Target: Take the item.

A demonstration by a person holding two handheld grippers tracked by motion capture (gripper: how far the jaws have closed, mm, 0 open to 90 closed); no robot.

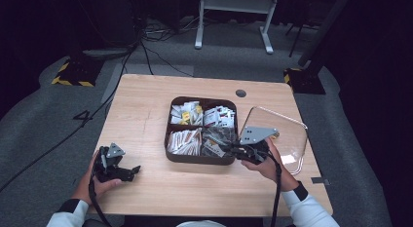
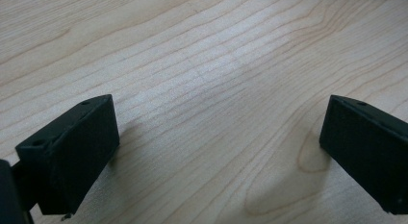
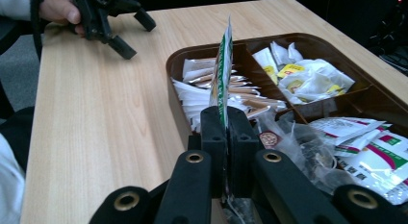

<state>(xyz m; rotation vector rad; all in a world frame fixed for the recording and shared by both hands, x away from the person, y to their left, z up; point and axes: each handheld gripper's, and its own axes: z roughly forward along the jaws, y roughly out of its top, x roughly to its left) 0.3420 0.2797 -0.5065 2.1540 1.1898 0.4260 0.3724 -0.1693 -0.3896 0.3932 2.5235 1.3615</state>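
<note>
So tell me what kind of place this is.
Probably a lab or studio set up for recording: a lone wooden table on grey carpet, cables trailing across the floor, and a metal stand against dark surroundings.

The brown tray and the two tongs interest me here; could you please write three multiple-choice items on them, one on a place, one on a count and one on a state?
1. Where does the clear lid lie?
A. on the tray
B. on the table right of the tray
C. on the floor

2. How many compartments has the brown tray?
A. two
B. four
C. six

3. How do the right tongs stand?
A. wide open over bare wood
B. shut on nothing
C. shut on a thin packet

Key:
1. B, the high view shows the lid flat on the table beside the tray's right wall.
2. B, a cross divider splits it into four.
3. C, the right gripper view shows the green-edged packet standing upright, pinched between the jaws; the left tongs are the open ones.
</note>
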